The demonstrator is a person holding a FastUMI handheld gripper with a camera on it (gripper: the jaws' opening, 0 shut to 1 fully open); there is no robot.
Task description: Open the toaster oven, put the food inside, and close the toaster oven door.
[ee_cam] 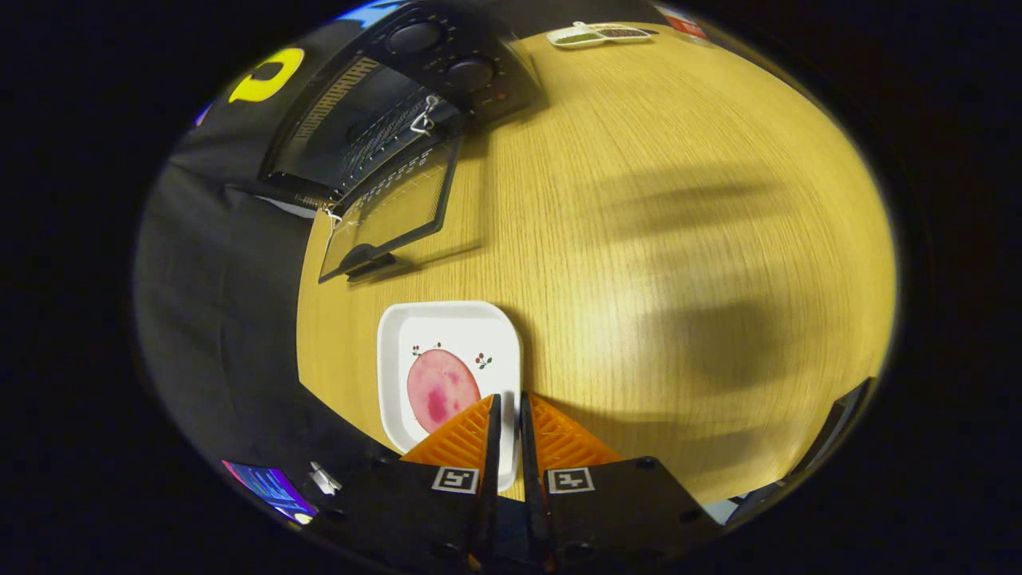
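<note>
Fingers (487, 423) of the gripper (505, 407), orange ribbed wedges on black mounts with square markers, stand nearly together with only a thin slit between their black inner edges, and nothing is pinched in that slit, so the gripper is clenched on air. Their tips hang over the near right part of a white square plate (399, 335) with rounded corners, which lies on the wooden table (679, 239) directly ahead of the fingers. On the plate rests a round pink slice of food (439, 387), mottled with a darker red patch, lying just left of the left finger's tip; whether the finger touches it cannot be told. Small cherry decorations are printed on the plate beside the slice. Beyond the plate, further along the table and to the left, stands the black toaster oven (359, 120) with its glass door (395, 212) swung down and open, the door's handle edge closest to the plate and well apart from it. Wire rack lines show inside the oven's cavity, and two round knobs (443, 56) sit on its control panel to the right of the opening. Far across the table lies a flat white tray-like object (595, 34) near the booth wall. Soft shadows fall across the wood to the right of the gripper.
</note>
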